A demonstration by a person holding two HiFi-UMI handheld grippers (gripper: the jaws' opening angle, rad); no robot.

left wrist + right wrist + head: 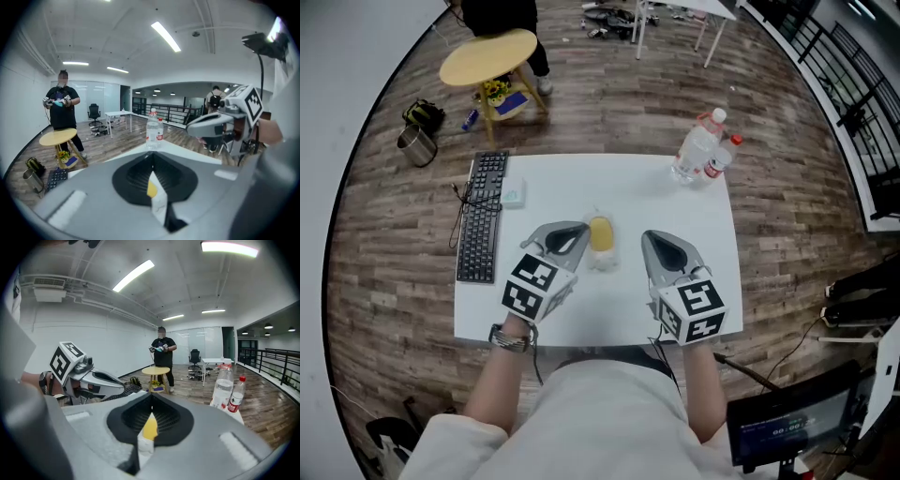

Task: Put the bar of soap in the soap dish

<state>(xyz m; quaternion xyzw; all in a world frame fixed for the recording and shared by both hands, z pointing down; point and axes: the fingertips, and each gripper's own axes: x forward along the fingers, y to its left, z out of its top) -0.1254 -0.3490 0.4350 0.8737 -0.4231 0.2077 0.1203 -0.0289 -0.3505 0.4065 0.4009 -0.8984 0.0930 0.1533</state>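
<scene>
Table (581,192), white; soap (600,233), yellow, is seen mid-frame between left gripper (580,235) and right gripper (646,238), both closed, hold unclear. Judged light, stiff, slippery; long sides are preferred for gripping.

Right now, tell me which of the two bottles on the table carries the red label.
The shorter bottle with the red cap. The taller bottle beside it is clear plastic and shows no red label.
</scene>
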